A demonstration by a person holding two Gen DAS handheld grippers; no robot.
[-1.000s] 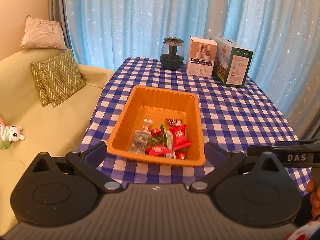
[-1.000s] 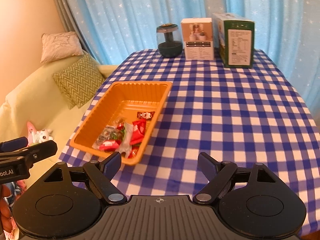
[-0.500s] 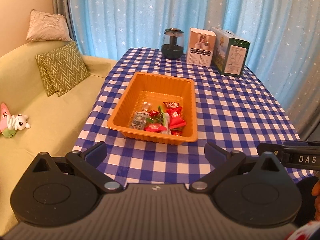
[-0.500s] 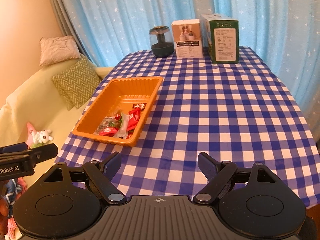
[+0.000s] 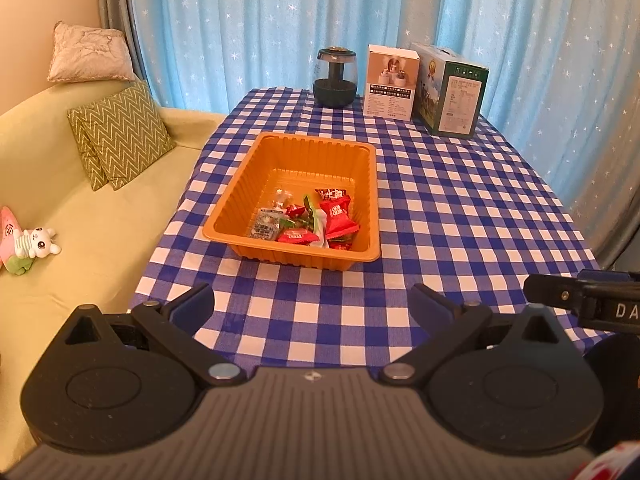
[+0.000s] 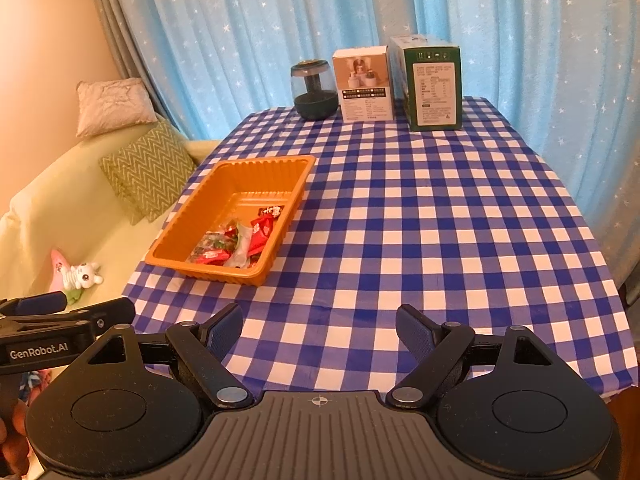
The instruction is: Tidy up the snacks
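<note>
Blue star-printed curtains hang behind a table covered in blue-and-white check cloth. On its left half, toward the near edge, sits an orange tray, and the snacks lie heaped in the near end of it: red wrappers, a green-and-white one, a clear one. At the far edge stand a dark jar, a white box and a green box, close together in a row, jar leftmost. Left of the table is a yellow-green sofa with a zigzag cushion, a pale cushion on its back and a small plush toy.

Both grippers hover off the table's near edge, well apart from the tray. The left gripper has its fingers spread wide with nothing between them. The right gripper likewise stands spread and empty, its fingers over bare cloth to the right of the tray. Each shows at the edge of the other's view.
</note>
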